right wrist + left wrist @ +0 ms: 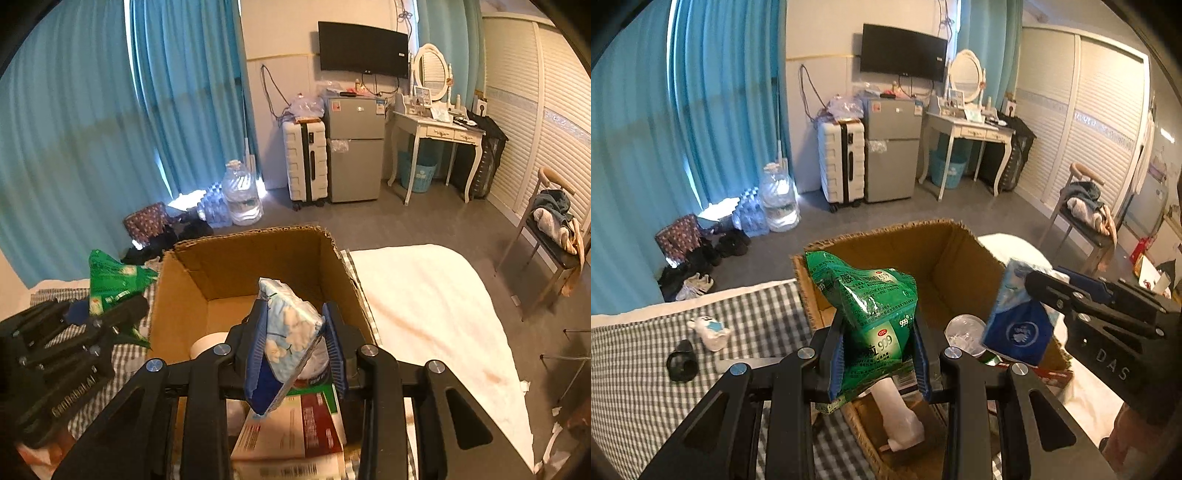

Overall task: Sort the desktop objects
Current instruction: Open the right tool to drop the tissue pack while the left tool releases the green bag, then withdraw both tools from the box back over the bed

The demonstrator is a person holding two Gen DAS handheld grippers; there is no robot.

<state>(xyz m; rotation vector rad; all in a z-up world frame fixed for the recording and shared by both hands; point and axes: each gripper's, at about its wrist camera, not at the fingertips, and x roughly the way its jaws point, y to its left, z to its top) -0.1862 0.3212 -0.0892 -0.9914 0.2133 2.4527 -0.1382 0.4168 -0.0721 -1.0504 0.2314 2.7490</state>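
Left gripper clamped on green medicine bag, held over near wall of cardboard box. Right gripper clamped on blue floral tissue pack, held over same box. Inside box: white bottle, round silver lid, red-and-white cartons. On checked cloth left of box, apart from it: black cylinder, small white bear figure. White bedding right of box. Farther off on floor: shoes, water jug, white suitcase, grey fridge, dressing table.
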